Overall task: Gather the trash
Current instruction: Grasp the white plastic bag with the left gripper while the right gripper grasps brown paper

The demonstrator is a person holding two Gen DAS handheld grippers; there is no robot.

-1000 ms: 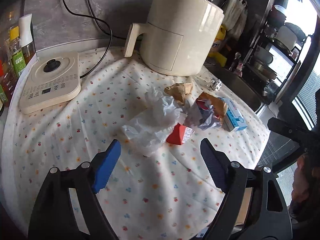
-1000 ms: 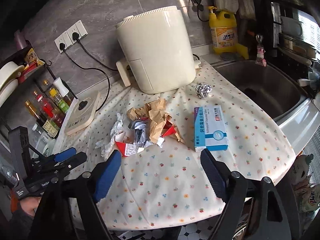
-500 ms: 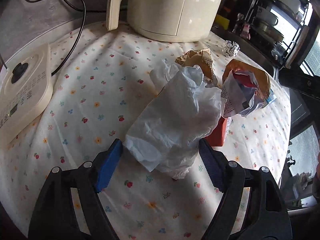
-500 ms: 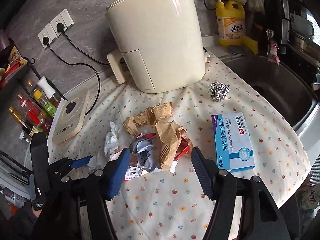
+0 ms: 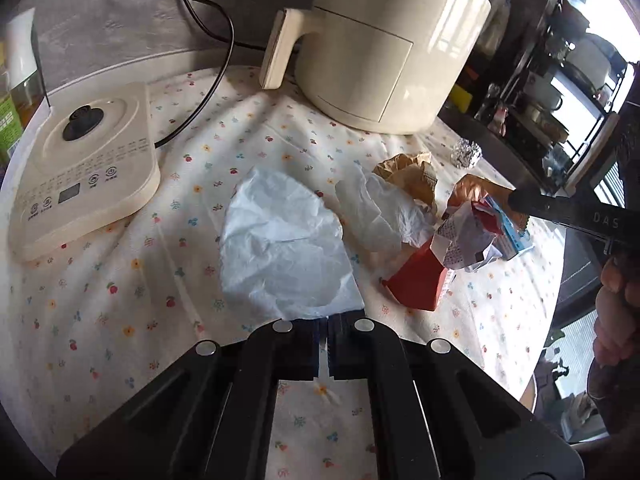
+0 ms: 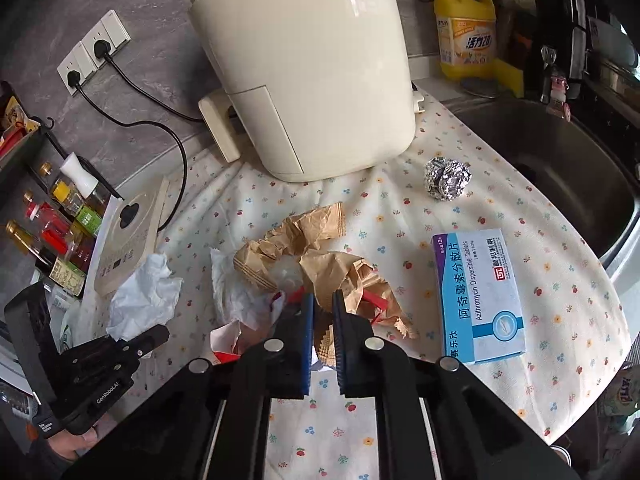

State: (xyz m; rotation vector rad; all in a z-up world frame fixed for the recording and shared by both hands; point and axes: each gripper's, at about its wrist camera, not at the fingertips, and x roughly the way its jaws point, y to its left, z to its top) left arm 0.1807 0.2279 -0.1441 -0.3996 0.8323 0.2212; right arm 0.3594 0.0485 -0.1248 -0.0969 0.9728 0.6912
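Note:
A crumpled white tissue (image 5: 280,248) lies on the flowered cloth, and my left gripper (image 5: 325,320) is closing tight on its near edge, pads pressed together on it. To its right lie a second tissue (image 5: 384,208), a red carton (image 5: 420,280) and a printed wrapper (image 5: 464,240). In the right wrist view the jaws of my right gripper (image 6: 323,300) are closing on the near end of a crumpled brown paper bag (image 6: 340,272), whose edge shows between the blue pads. A foil ball (image 6: 447,179) and a blue medicine box (image 6: 480,300) lie apart at the right.
A cream air fryer (image 6: 304,60) stands at the back, a flat cream appliance base (image 5: 80,168) at the left with its cord. A steel sink (image 6: 560,152) opens at the right, a yellow detergent bottle (image 6: 466,36) behind it. Sauce bottles (image 6: 60,240) line the left edge.
Both grippers moved down and in toward the trash pile and went from wide open to shut, the left on the white tissue, the right on the brown paper bag.

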